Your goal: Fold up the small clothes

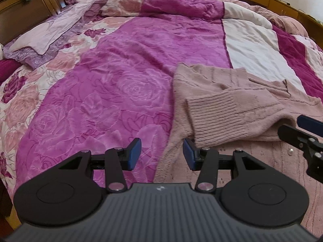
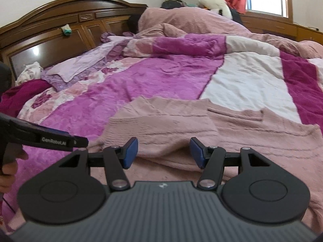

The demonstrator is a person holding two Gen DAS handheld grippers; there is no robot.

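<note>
The pink sweater (image 1: 232,109) is lying partly folded on the magenta blanket (image 1: 125,76) covering the bed, a ribbed sleeve crossing its body. The left gripper (image 1: 162,154) is hovering at its left edge, jaws wide, holding nothing. The right gripper (image 2: 164,152) is hovering over its near fold, jaws wide too.

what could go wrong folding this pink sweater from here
1. The left gripper has open jaws straddling the pink sweater edge and the magenta blanket; closing might pinch the blanket too.
2. The folded sleeve cuff lies loose on top and could slip open if dragged.
3. The right gripper works close by; they could collide.
</note>
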